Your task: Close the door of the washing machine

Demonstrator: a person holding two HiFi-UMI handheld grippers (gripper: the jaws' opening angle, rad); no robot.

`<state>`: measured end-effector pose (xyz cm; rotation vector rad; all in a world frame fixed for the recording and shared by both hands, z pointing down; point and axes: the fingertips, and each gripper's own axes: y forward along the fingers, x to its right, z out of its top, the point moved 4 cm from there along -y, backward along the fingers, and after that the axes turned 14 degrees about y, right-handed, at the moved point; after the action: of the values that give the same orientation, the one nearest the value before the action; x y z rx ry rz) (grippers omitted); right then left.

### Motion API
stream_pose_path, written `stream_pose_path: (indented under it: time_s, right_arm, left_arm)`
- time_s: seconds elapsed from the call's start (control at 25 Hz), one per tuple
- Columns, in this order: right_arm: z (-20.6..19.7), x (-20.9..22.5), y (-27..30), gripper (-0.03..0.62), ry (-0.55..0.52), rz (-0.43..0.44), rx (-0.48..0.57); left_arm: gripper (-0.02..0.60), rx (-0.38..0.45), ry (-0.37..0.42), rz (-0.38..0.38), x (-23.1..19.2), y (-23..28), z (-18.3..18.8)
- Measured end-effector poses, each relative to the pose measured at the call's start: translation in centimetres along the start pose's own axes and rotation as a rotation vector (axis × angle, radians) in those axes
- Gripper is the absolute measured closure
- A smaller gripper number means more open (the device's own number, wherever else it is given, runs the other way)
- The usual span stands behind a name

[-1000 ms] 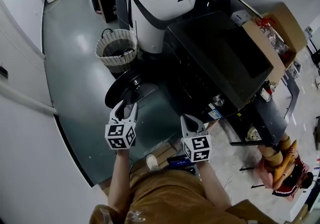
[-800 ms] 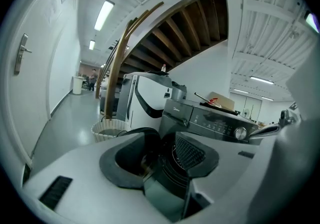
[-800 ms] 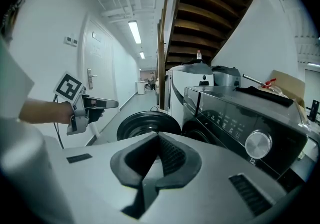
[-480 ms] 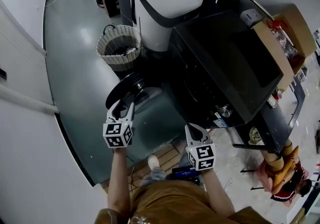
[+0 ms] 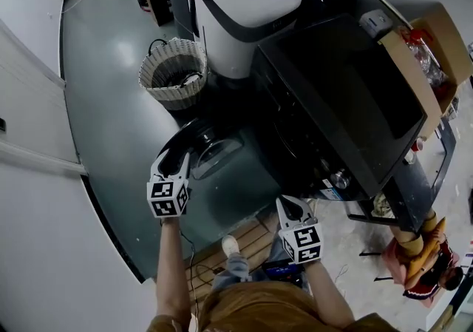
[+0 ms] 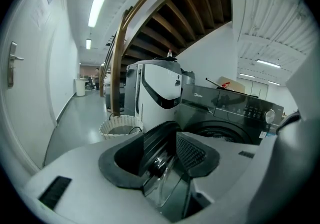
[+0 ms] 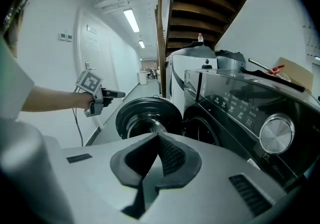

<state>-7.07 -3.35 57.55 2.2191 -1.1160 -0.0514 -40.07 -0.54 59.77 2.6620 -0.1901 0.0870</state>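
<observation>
The black front-loading washing machine (image 5: pixel 347 94) stands at the right, its round door (image 5: pixel 198 144) swung open to the left. My left gripper (image 5: pixel 174 163) is at the door's near edge. In the left gripper view its jaws (image 6: pixel 160 160) have just been opening, and the door's rim (image 6: pixel 156 140) stands between the pads without being pressed. My right gripper (image 5: pixel 290 206) hangs shut and empty in front of the machine, apart from it. The right gripper view shows its closed tips (image 7: pixel 154 140), the door (image 7: pixel 147 115), the dark drum opening (image 7: pixel 200 128) and the left gripper (image 7: pixel 107 94).
A wicker basket (image 5: pixel 174 72) sits on the floor behind the door, next to a tall white and black unit (image 5: pixel 247 5). A cardboard box (image 5: pixel 425 42) lies beyond the machine. A white wall (image 5: pixel 29 101) runs along the left. My shoe (image 5: pixel 230 245) is below.
My left gripper has moved down and in onto the door's edge, and the rim now lies between its jaws. My right gripper has sunk lower in front of the machine.
</observation>
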Motion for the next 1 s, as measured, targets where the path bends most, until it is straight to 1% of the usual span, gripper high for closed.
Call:
stream_pose_path:
  time_s: [0.2, 0.4, 0.48, 0.6, 0.68, 0.8, 1.0]
  right_arm:
    - [-0.6, 0.6, 0.7, 0.583, 0.005, 0.011, -0.036]
    - [-1.4, 2.1, 0.7, 0.583, 0.005, 0.003, -0.072]
    - [-1.6, 2.6, 0.5, 0.583, 0.005, 0.0, -0.086]
    - [-1.9, 3.5, 0.6, 0.583, 0.013, -0.007, -0.1]
    - [-2.2, 4.1, 0.5, 0.583, 0.018, -0.014, -0.104]
    - [-2.3, 4.7, 0.4, 0.583, 0.018, -0.025, -0.105]
    - [-2.7, 5.5, -0.2, 0.583, 0.028, -0.033, -0.113]
  left_arm:
    - [0.373, -0.044, 0.034, 0.002, -1.5, 2.9, -1.2]
    - [0.37, -0.088, 0.065, 0.004, -2.4, 5.5, -2.1]
    - [0.364, -0.096, 0.056, 0.011, -2.9, 6.2, -2.3]
    - [0.354, -0.093, 0.022, 0.024, -3.7, 7.2, -2.1]
    - [0.347, -0.095, 0.004, 0.015, -3.7, 7.9, -2.2]
    - [0.333, -0.11, 0.001, -0.008, -3.6, 8.7, -2.6]
    - [0.325, -0.136, -0.005, -0.014, -3.7, 9.8, -3.1]
